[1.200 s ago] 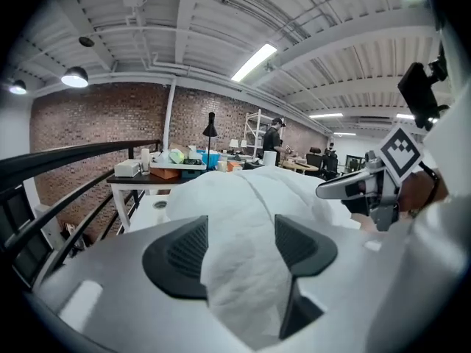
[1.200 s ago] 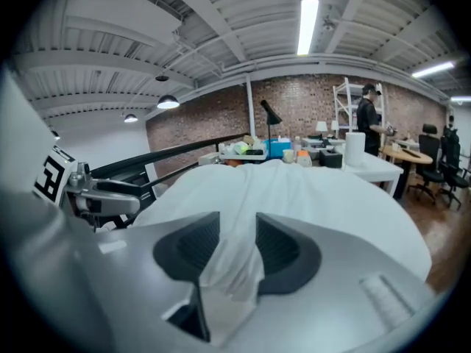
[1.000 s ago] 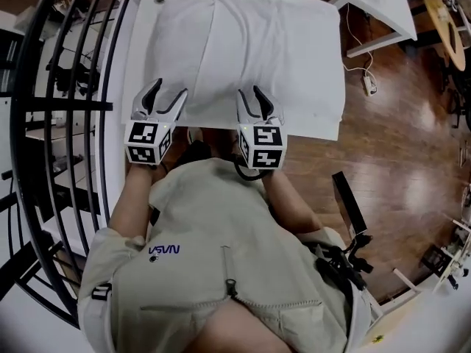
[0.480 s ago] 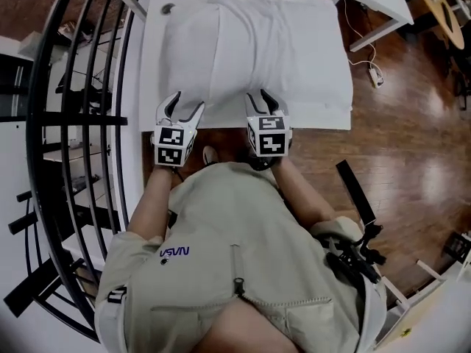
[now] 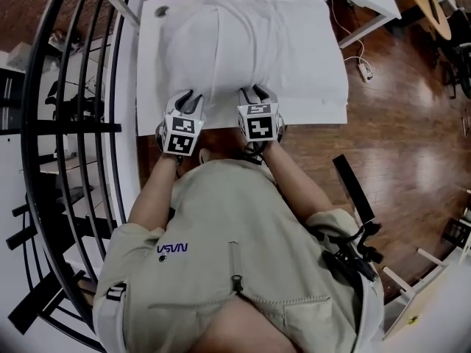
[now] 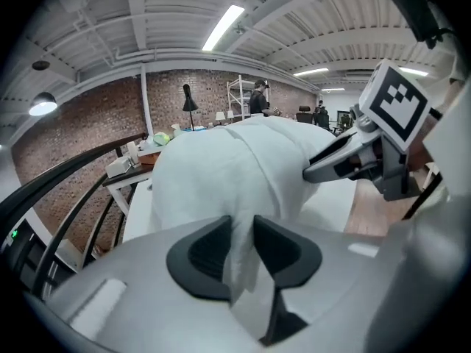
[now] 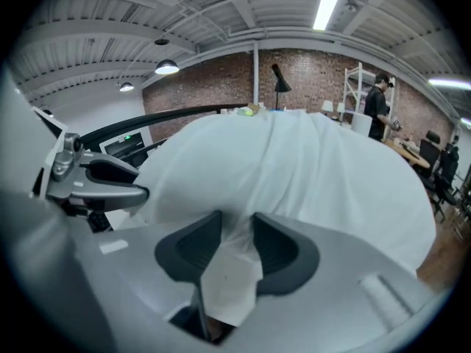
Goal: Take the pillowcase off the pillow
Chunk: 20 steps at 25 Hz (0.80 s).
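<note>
Here's the pillowcase: white woven cloth, fully matt, soft creases running along it and no shine anywhere. Under it the table shows a smooth white top with a faint sheen. The floor is dark wood board, polished, throwing back bright patches of light. The railing is black metal bar, smooth and satin. The person's jacket is pale beige cloth, matt, lightly rumpled. From the left gripper view, the brick wall looks rough and dull, and the ceiling is ribbed sheet, painted pale, flat in finish.
</note>
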### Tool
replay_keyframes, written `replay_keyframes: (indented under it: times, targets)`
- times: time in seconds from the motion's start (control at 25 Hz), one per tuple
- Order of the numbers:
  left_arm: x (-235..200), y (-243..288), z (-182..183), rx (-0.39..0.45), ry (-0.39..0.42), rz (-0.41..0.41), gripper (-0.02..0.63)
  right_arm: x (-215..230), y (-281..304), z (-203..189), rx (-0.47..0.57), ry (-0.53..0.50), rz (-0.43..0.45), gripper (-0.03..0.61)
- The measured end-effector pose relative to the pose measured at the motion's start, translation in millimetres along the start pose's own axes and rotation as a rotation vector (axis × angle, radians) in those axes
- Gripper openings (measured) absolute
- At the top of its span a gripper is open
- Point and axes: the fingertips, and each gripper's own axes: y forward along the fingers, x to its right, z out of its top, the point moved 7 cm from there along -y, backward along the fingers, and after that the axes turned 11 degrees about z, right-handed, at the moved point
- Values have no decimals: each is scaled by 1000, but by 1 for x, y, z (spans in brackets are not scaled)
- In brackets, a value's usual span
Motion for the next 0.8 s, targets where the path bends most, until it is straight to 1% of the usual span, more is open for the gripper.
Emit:
replay_keyframes:
  times: [0.04, 0.08, 0.12, 0.16, 0.36, 0.56, 0.68, 0.8]
  targets:
    - [2, 2, 3, 1, 6, -1, 82, 5, 0, 2, 4, 1, -13, 118]
    - [3, 2, 7, 3, 7, 0, 48, 8, -1, 3, 12, 2, -25, 68]
    - [3, 1, 9, 8, 4, 1, 31, 11, -3, 3, 21, 4, -34, 26]
    - [2, -2, 11, 15, -2, 2, 25, 11, -5, 4, 30, 6, -39, 16]
    - [-6, -19, 25, 68, -47, 20, 17, 11, -21, 8, 73, 4, -67, 8]
    - [-30, -43, 43, 162, -110, 61, 17, 12, -44, 11, 143, -4, -137, 6]
    - [-40, -49, 60, 199, -155, 63, 15, 31, -60, 14, 189, 32, -199, 6]
    - [-55, -56, 73, 229, -224, 71, 15, 55, -76, 14, 231, 98, -250, 6]
